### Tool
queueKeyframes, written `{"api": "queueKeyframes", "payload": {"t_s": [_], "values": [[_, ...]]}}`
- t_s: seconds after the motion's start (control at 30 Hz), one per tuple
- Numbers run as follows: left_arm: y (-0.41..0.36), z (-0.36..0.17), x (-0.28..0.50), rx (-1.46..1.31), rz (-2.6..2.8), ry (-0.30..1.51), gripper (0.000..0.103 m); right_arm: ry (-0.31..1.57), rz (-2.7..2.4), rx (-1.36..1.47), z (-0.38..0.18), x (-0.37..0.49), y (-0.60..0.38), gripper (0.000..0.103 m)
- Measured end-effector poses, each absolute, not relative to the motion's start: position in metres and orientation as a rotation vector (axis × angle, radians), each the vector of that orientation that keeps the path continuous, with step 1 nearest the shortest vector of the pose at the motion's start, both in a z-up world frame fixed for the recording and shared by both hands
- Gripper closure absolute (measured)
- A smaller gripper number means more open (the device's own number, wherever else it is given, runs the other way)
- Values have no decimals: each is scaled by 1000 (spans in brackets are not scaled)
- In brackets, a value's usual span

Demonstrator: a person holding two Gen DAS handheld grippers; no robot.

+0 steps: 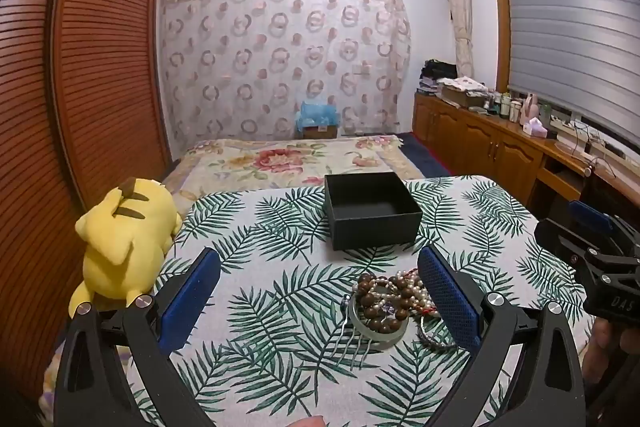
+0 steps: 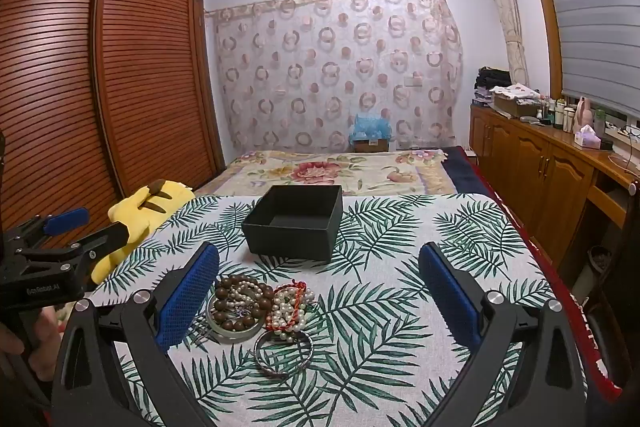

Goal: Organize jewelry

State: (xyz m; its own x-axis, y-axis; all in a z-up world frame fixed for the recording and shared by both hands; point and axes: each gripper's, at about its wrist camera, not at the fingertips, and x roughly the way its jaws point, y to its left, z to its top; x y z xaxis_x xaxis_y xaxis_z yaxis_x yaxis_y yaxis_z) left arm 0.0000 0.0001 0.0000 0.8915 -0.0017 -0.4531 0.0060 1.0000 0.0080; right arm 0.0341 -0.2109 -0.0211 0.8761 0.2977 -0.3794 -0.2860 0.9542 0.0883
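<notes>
Jewelry (image 2: 264, 311) heaped, strands tangled | black box (image 2: 296, 223) interior shadowed | both grippers' fingers (image 2: 188, 291) wide, holding nothing

The bench cloth (image 2: 400, 247) is white with green palm fronds. The box (image 2: 294, 223) is matt black. The jewelry (image 2: 260, 301) mixes brown beads, white pearls and a red cord. The plush toy (image 1: 124, 239) is yellow with brown stripes. Both tongs (image 1: 320, 295) (image 2: 320, 295) carry blue pads on black arms.
</notes>
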Motion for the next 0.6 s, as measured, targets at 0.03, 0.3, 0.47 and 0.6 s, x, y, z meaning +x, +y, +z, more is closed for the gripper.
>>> {"api": "queueKeyframes", "payload": {"t_s": [0.03, 0.3, 0.47, 0.6], "values": [[0, 0, 0, 9, -5, 469, 8, 400, 305, 31, -21, 34, -211, 3], [0, 0, 0, 12, -3, 471, 8, 400, 305, 34, -21, 34, -211, 3], [0, 0, 0, 11, -3, 470, 8, 403, 306, 37, -21, 35, -211, 3], [0, 0, 0, 12, -3, 470, 8, 402, 307, 36, -21, 34, -211, 3]]}}
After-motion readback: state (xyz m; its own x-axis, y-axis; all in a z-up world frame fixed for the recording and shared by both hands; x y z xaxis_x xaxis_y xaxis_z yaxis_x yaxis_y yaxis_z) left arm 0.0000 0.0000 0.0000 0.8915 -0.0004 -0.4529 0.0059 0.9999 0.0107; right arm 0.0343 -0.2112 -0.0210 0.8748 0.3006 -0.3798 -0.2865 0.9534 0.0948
